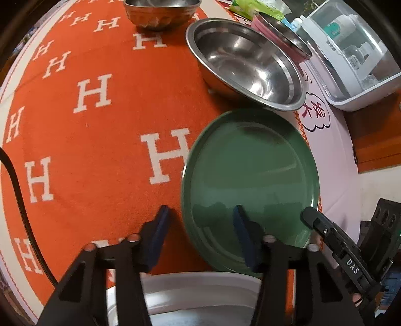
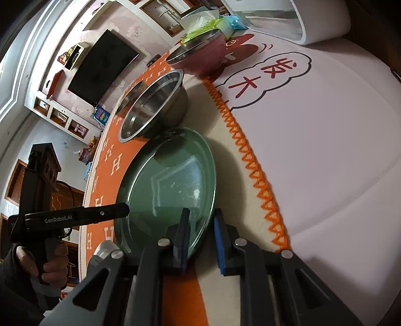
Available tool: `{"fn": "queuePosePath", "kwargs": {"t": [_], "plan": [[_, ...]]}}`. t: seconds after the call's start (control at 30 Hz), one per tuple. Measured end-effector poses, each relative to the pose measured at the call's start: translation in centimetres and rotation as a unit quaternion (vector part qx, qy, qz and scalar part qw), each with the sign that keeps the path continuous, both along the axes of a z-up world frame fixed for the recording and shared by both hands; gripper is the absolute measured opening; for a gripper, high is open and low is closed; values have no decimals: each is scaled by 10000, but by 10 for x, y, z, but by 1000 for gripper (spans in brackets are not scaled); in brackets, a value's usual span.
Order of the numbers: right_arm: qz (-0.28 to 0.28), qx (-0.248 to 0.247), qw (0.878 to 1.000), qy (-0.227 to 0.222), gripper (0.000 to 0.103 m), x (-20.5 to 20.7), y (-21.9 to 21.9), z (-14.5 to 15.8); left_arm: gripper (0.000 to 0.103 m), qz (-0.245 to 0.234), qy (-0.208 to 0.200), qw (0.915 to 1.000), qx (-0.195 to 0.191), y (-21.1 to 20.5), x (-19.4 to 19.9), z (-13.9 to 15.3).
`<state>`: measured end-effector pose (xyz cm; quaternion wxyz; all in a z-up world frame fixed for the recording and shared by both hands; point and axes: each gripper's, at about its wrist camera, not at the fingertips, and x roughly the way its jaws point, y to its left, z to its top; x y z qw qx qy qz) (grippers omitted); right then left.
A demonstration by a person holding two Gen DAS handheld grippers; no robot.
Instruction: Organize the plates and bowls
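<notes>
Nearest the left wrist camera, a white dish lies under the left gripper, only its rim and part of its inside showing; what kind of dish it is cannot be told. Left gripper's fingers straddle the near-left rim of the green plate, one blue pad outside on the orange H-patterned cloth, the other over the plate's inside; moderate gap, and whether the pads press the rim cannot be told. Right gripper sits on the plate's near-right rim, its jaws drawn close with the rim between the pads, apparently clamped. The plate's right edge looks raised off the cloth, left edge low. Open room: bare orange cloth to the plate's left is wide and free; to its right, a strip of beige border, an orange zigzag stitch, then a pale mat. Just beyond the plate's far rim, nearly touching, stands a large steel bowl. Farther: a pink bowl with steel lining right of it, a ribbed steel bowl at the far edge. A white lidded container sits far right. Count: one green plate, three bowls, one white dish, two grippers.
</notes>
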<state>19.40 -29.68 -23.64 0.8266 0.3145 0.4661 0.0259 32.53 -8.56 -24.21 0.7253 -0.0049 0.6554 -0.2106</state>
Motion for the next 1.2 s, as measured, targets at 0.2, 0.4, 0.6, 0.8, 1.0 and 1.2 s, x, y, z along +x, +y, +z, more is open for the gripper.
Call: {"fn": "queuePosePath", "kwargs": {"t": [0.2, 0.4, 0.6, 0.8, 1.0, 1.2], "plan": [[34, -104, 9999, -16, 15, 2, 1, 1, 31, -88, -82, 9999, 44, -7, 2, -3], [25, -122, 9999, -2, 13, 2, 1, 2, 23, -31, -87, 9999, 91, -4, 3, -3], [-15, -251, 9997, 17, 13, 2, -1, 5, 23, -33, -118, 9999, 115, -6, -2, 0], [-168, -424, 9990, -14, 13, -2, -13, 12, 23, -165, -158, 9997, -37, -22, -13, 5], [-295, -604, 9977, -131, 14, -11, -20, 26, 23, -492, -555, 9972, -124, -39, -25, 25], [-364, -708, 9965, -259, 14, -23, -19, 40, 23, -525, -686, 9959, -256, -41, -33, 41]]}}
